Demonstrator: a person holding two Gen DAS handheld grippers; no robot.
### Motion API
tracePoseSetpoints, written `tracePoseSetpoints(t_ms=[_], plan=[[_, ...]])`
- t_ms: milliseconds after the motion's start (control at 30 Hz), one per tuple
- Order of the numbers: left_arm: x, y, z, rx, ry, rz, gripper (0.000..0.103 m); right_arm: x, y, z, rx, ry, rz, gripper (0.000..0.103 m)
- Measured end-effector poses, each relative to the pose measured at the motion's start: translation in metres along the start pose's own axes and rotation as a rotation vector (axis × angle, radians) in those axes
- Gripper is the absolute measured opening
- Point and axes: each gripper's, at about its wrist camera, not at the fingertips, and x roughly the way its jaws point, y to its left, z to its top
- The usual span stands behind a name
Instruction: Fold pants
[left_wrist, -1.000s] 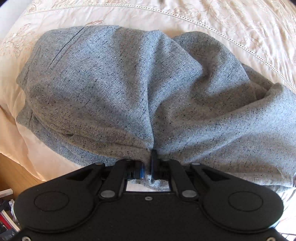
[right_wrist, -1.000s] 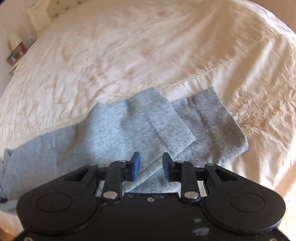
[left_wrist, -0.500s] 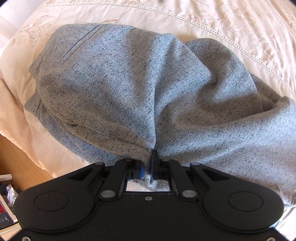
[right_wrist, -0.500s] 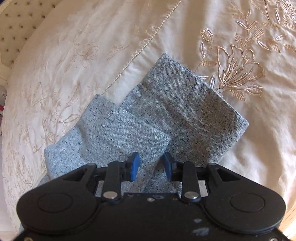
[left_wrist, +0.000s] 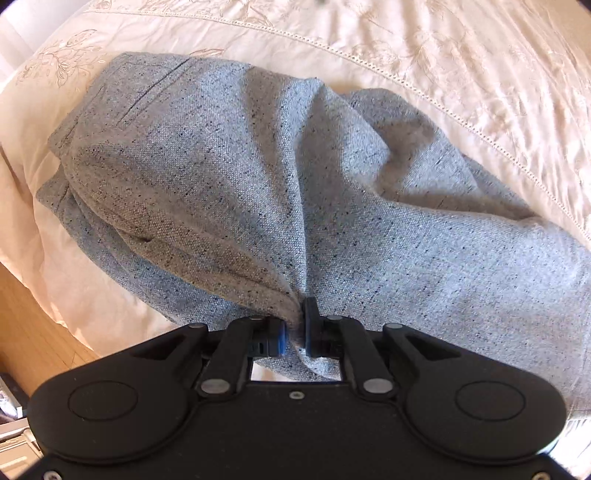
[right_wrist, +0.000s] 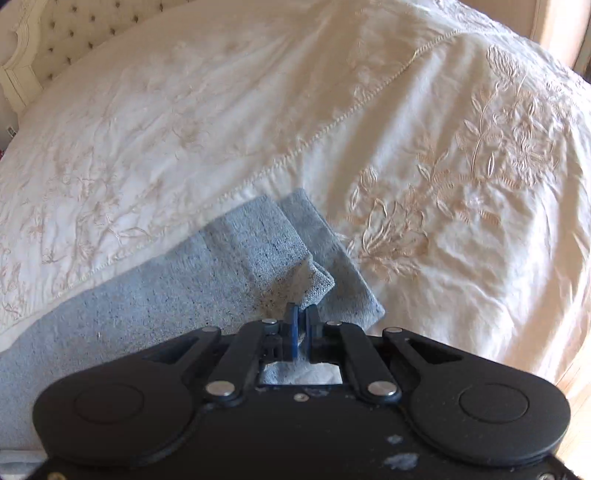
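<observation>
Pants (left_wrist: 229, 177) of coarse grey flecked woven cloth, bedspread (right_wrist: 258, 110) cream with faint sheen and embroidery, tongs (left_wrist: 293, 334) matt black plastic

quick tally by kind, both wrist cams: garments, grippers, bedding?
Grey pants: 1, leg cuffs in the right wrist view
Grippers: 2, left gripper and right gripper, each shut on the pants
Cream embroidered bedspread: 1
Tufted headboard: 1
Total: 5

Both wrist views look down closely, sharing the pants (left_wrist: 229, 177).
</observation>
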Motion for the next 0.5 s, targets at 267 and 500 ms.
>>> tracePoseSetpoints(t_ms=[267, 500], plan=[[-0.011, 0.001, -0.005, 0.025, -0.032, -0.047, 0.013, -0.020, -0.001, -0.003, -0.026, -0.080, -0.058, 0.004], [-0.010, -0.011, -0.011, 0.057, -0.054, -0.050, 0.012, -0.018, -0.002, -0.014, -0.056, -0.083, -0.117, 0.004]])
